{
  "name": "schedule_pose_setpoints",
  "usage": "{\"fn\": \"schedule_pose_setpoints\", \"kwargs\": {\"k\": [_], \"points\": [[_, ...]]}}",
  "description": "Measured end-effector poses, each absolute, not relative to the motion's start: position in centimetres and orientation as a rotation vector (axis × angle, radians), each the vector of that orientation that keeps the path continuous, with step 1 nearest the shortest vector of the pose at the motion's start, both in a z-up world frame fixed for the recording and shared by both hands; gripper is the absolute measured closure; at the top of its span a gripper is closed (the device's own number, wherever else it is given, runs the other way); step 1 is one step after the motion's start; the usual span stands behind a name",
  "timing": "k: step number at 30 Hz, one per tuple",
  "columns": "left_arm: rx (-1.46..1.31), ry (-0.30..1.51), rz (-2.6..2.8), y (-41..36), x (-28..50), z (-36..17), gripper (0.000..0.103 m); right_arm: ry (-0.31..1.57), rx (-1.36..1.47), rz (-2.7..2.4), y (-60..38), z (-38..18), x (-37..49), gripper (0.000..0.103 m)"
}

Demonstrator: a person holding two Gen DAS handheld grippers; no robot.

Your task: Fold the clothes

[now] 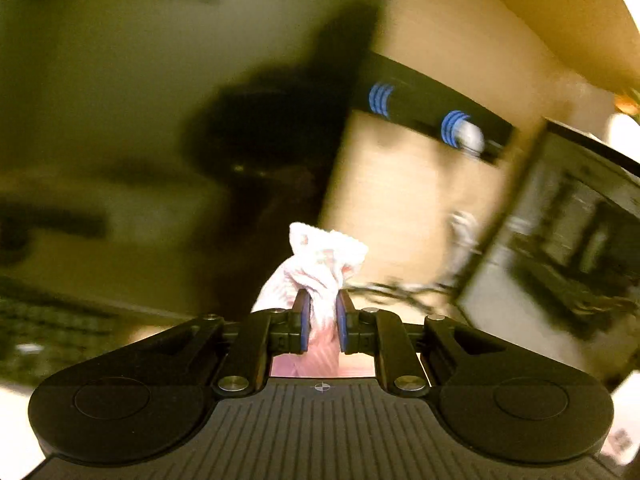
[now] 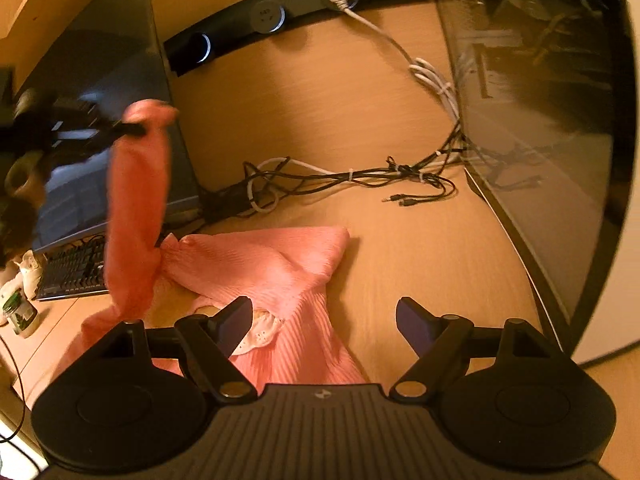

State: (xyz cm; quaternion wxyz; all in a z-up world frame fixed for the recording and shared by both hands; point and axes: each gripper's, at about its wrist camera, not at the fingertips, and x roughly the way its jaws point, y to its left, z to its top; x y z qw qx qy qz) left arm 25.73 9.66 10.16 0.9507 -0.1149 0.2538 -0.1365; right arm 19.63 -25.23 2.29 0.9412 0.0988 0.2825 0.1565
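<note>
Left wrist view, heavily blurred: the left gripper [image 1: 322, 322] is clamped on a bunched end of the pink garment [image 1: 316, 276], the cloth pinched between its blue pads [image 1: 305, 326] and puffing out above them. Beyond lie the wooden surface [image 1: 400, 208] and a black socket strip [image 1: 432, 108].

Right wrist view, sharp: the right gripper [image 2: 322, 326] has its jaws spread wide, holding nothing, over the garment [image 2: 272, 264], which lies crumpled on the surface [image 2: 320, 112]. Only this view shows the garment's extent: one part is lifted off the surface as a hanging column up to the left gripper [image 2: 132, 128] at upper left. It also shows tangled cables [image 2: 360, 176], a keyboard [image 2: 74, 270], a jar [image 2: 20, 314] and a monitor [image 2: 540, 120] at right.
</note>
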Motion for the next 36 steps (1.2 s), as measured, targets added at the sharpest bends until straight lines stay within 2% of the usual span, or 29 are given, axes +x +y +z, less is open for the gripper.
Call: {"fn": "schedule_pose_setpoints", "kwargs": {"k": [1, 4, 6, 9, 12, 16, 21, 25, 26, 28, 33, 36], "points": [[-0.235, 0.522, -0.325, 7.9, 26.1, 10.4, 0.084, 0.577, 0.206, 0.314, -25.4, 2.3, 19.5, 0.023], [-0.256, 0.514, -0.464, 4.2, 26.4, 11.0, 0.066, 0.585, 0.216, 0.297, -26.0, 2.1, 19.3, 0.023], [-0.259, 0.493, -0.510, 3.2, 25.9, 11.5, 0.040, 0.596, 0.231, 0.290, -26.4, 1.9, 19.5, 0.023], [-0.218, 0.461, -0.505, 2.8, 24.3, 12.1, 0.027, 0.609, 0.265, 0.304, -26.5, 1.9, 20.2, 0.023], [-0.158, 0.496, -0.429, 4.0, 22.7, 11.2, 0.022, 0.621, 0.263, 0.340, -25.4, 2.6, 21.9, 0.023], [-0.085, 0.632, -0.305, 5.7, 20.6, 8.1, 0.021, 0.648, 0.270, 0.443, -22.7, 3.8, 25.9, 0.034], [-0.132, 0.800, -0.204, 10.0, 19.2, 2.5, 0.019, 0.706, 0.280, 0.513, -19.5, 2.7, 32.4, 0.034], [-0.212, 0.853, -0.189, 12.4, 18.9, 0.3, 0.016, 0.763, 0.249, 0.489, -16.6, 0.0, 36.5, 0.035], [-0.219, 0.852, -0.195, 12.6, 18.9, 0.1, 0.014, 0.779, 0.245, 0.480, -15.9, -0.7, 37.0, 0.037], [-0.223, 0.848, -0.204, 12.8, 19.3, -0.1, 0.011, 0.774, 0.243, 0.486, -14.9, -0.7, 37.1, 0.085], [-0.194, 0.831, -0.229, 13.0, 20.3, 0.4, 0.009, 0.642, 0.237, 0.477, -16.5, 3.0, 35.1, 0.086], [-0.196, 0.819, -0.246, 13.4, 21.2, 0.5, 0.009, 0.687, 0.167, 0.412, -17.5, 1.9, 34.3, 0.086]]}}
